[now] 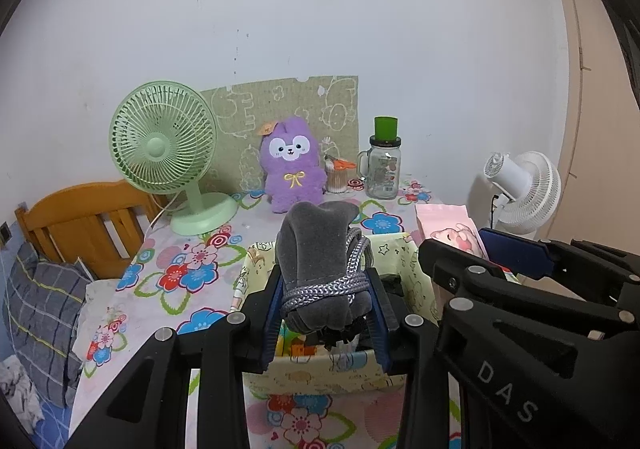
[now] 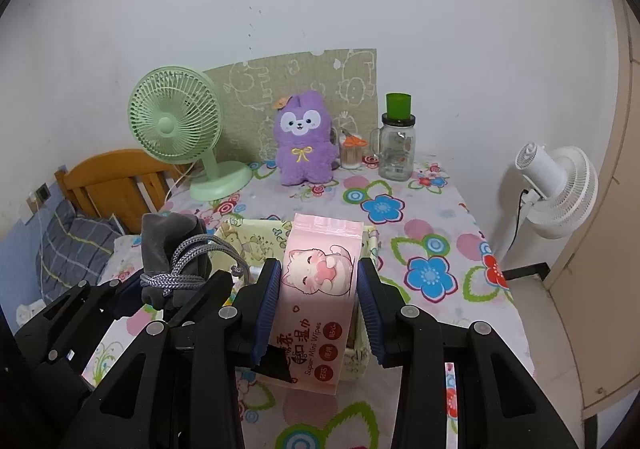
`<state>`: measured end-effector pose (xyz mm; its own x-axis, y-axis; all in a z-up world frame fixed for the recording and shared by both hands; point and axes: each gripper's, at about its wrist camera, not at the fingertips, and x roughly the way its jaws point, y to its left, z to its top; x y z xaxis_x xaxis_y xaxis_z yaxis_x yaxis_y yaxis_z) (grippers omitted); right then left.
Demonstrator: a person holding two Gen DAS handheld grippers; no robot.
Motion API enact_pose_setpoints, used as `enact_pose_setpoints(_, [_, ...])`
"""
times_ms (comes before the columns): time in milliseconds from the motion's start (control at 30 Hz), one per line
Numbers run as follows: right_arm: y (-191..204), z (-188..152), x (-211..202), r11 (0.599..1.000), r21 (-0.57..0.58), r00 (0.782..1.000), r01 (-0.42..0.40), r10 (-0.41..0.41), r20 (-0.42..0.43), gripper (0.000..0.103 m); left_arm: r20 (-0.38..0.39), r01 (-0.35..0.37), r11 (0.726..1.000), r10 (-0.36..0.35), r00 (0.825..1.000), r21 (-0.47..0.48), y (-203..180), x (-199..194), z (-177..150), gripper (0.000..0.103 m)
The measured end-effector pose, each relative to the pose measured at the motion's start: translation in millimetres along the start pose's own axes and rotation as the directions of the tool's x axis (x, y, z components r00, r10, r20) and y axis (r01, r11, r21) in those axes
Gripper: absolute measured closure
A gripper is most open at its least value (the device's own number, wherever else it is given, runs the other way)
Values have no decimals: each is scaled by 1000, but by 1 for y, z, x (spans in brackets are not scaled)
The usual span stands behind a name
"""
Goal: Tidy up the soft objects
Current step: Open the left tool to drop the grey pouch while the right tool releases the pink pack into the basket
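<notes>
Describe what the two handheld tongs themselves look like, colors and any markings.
Both the left tongs and right tongs are matte black plastic linkages joined by round silver pins. Their fingers carry ribbed dark blue pads. White letters "DAS" mark one right arm. No sleeves or cables show.

The left gripper (image 1: 326,313) points downward, its blue-padded fingers (image 1: 272,309) clamped on a grey pouch (image 1: 320,249). Just beside it, the right gripper (image 2: 318,309) tilts likewise, fingers (image 2: 268,305) pressing a pink wipes pack (image 2: 320,289) between them.
</notes>
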<state>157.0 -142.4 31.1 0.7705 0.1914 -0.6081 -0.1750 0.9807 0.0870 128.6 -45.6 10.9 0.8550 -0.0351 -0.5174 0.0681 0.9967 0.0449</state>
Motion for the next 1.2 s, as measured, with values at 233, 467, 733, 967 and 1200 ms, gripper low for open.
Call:
enact_pose_setpoints(233, [-1,10,21,1000,0,1000,-15,15,-8,61,-24,-11,1000,11,1000,-19,7,23,5,65])
enact_pose_setpoints(467, [0,16,44,1000,-1,999,-32,32,-30,61,-52,-15,999,13,999,-39,15,47,6,65])
enact_pose_setpoints(733, [-1,18,67,1000,0,998,-28,28,-62,61,-95,-7,999,2,996,-46,17,73,4,57])
enact_pose_setpoints(967, [0,19,88,999,8,995,-45,45,-90,61,-111,-14,999,8,994,-51,23,84,0,31])
enact_pose_setpoints(1200, [7,16,105,997,-7,990,-76,75,-116,61,-122,-39,997,32,992,-63,33,88,-4,21])
